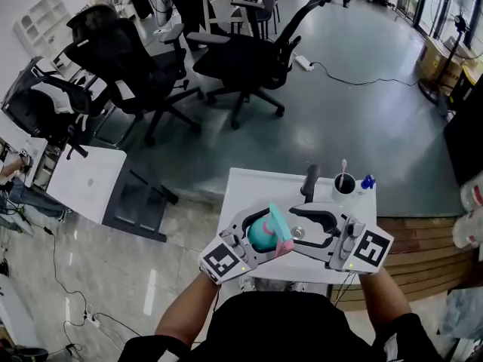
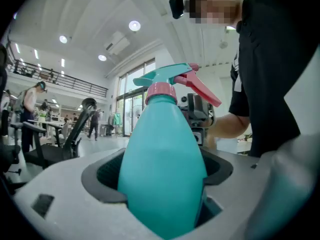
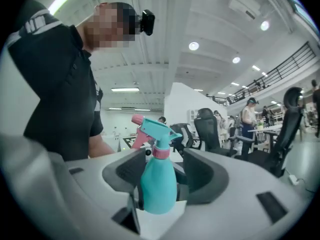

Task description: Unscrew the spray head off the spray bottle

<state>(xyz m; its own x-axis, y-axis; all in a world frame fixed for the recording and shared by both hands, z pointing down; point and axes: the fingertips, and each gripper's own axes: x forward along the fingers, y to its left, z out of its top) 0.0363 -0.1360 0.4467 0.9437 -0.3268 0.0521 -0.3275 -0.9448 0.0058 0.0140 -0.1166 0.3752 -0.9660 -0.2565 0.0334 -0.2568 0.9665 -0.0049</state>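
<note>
Left gripper [image 1: 258, 238] clamps teal spray bottle [image 2: 162, 174]; right gripper [image 1: 313, 223], jaws apart, should close on pink collar [image 3: 161, 152], not trigger [image 3: 137, 131].

No text, brand, number or sign can be read in any view. The white cube at the left [image 1: 221, 261] and the white cube at the right [image 1: 372, 249] each carry only a black square marker pattern. The white print on the person's black shirt [image 3: 37, 23] is too blurred to read.
</note>
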